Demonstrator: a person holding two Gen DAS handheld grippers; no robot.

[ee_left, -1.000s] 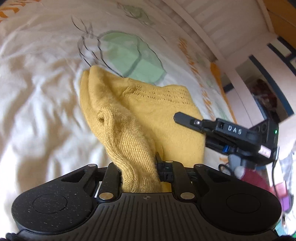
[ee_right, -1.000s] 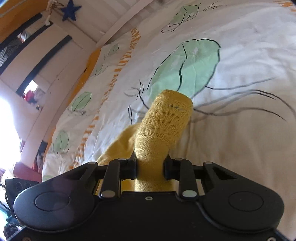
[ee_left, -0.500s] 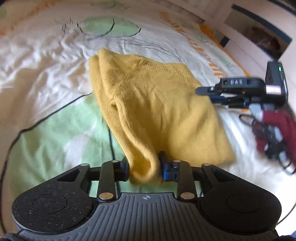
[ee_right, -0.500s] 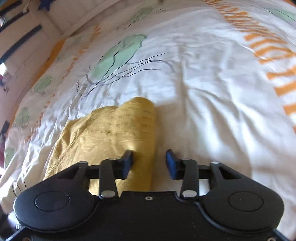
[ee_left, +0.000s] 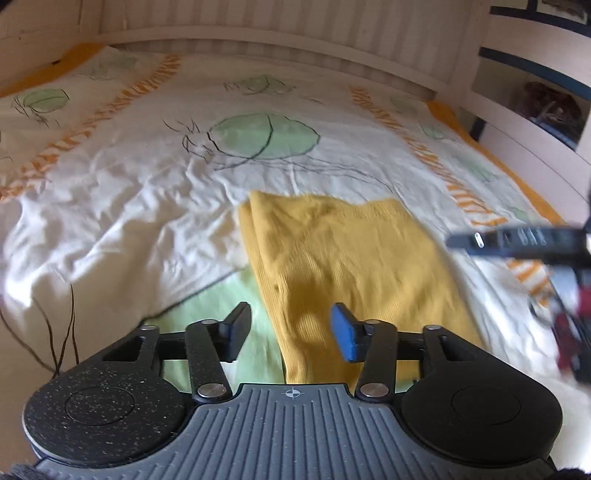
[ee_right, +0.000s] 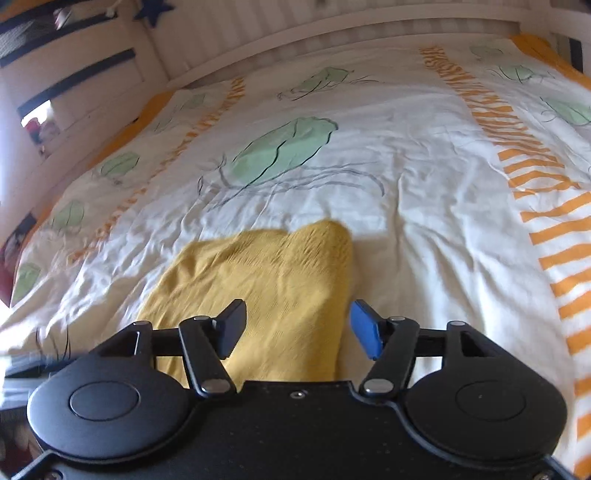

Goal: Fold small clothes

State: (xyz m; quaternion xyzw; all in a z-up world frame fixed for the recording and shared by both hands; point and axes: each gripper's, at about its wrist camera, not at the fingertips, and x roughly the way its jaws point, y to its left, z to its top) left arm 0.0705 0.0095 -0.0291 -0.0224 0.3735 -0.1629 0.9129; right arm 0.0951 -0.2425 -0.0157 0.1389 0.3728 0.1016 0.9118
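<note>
Yellow knit garment (ee_left: 347, 266): we see it lying folded on the bed, its long edges running away from both cameras, with a doubled fold along its left side in the left wrist view.
Bed cover (ee_left: 155, 199): white and rumpled, printed with green leaf shapes and orange stripes; the garment rests on it near the middle.
Left claw (ee_left: 290, 330): spread and opening, with nothing pinched; we look down between its fingers at the garment's near left edge (the cloth lies below them, not pressed by the pads).
Right claw (ee_right: 297, 326): spread wider and also opening, holding nothing; the garment's near right edge lies beneath the gap.
Right claw seen from the left camera (ee_left: 517, 242): a dark blurred bar at the right edge, above the cover, possibly just beside the garment, though we cannot tell through the blur.
Headboard (ee_left: 258, 18): pale slats behind the bed.
</note>
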